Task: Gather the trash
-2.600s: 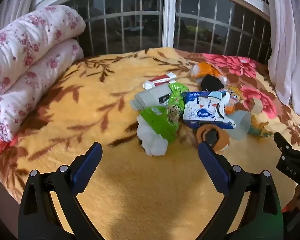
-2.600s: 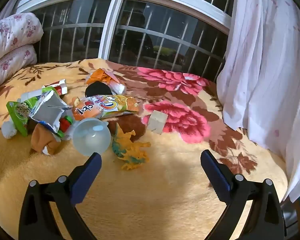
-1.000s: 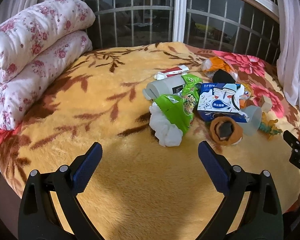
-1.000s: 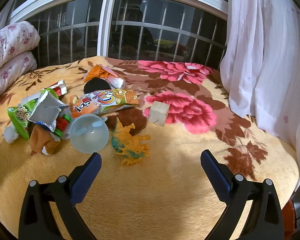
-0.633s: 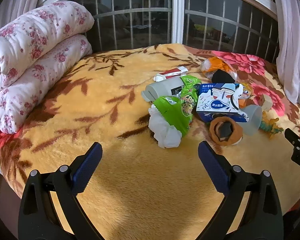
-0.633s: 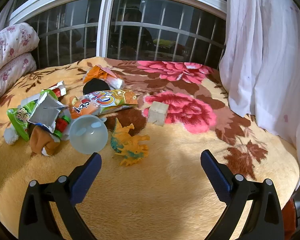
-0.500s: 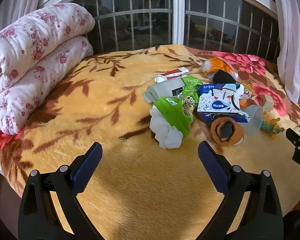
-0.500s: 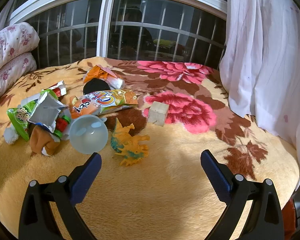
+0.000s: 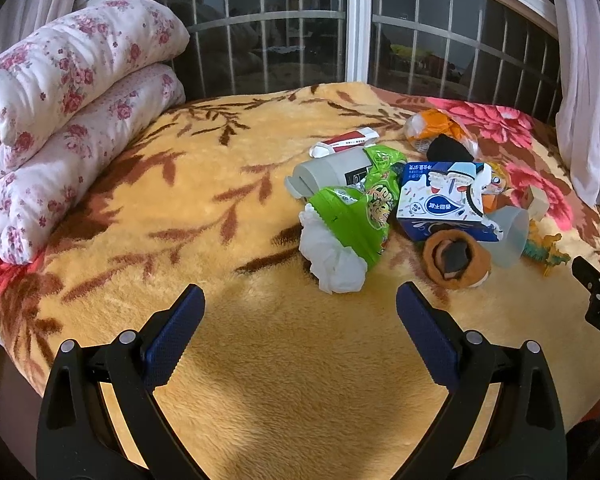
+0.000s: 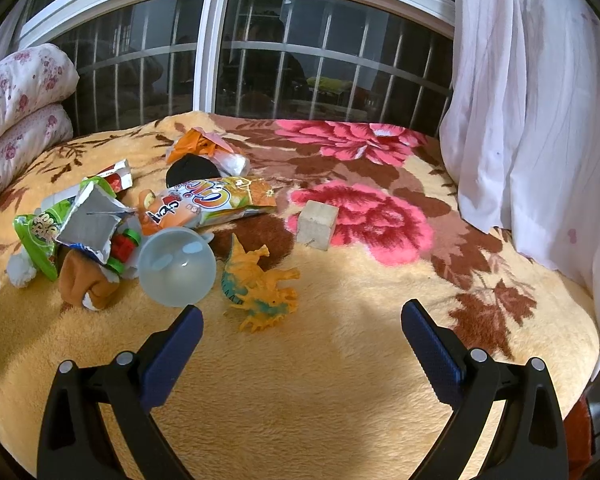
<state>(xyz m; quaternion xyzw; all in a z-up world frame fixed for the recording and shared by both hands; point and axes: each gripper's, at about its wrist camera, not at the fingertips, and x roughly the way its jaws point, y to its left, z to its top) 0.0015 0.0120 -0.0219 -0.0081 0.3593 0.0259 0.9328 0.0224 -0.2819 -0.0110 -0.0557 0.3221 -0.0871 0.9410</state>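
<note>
Nothing has been collected yet, as far as these views show: the whole heap of litter lies on the floral blanket [image 9: 148, 216], both my grippers are empty, and no bin or bag is in sight.

Left wrist view, left to right. My left gripper [image 9: 298, 308] hovers over bare blanket, jaws wide apart and holding nothing. Ahead of it, between the lines of the two jaws, a crumpled white tissue [image 9: 332, 258] lies nearest, touching the green snack bag [image 9: 352, 216] behind it. Farther back lie a grey tube [image 9: 328, 172] and a red-and-white wrapper [image 9: 346, 141]. To the right lie the blue-and-white carton [image 9: 444, 208] and, beside it, a brown plush piece [image 9: 456, 258], ahead of my right-hand jaw.

Right wrist view, left to right. The same carton, torn open, shows its silver lining. A translucent plastic cup [image 10: 176, 266] lies just beyond the left jaw of my right gripper [image 10: 302, 322], whose jaws also stand wide apart with nothing held. The orange snack packet [image 10: 208, 202] lies behind the cup; a toy dinosaur [image 10: 260, 284] lies between the jaws' lines, near; a wooden block [image 10: 318, 224] lies farther back.

I judge every wrapper, the carton and the tissue left to gather; the toys are likely not trash.
</note>
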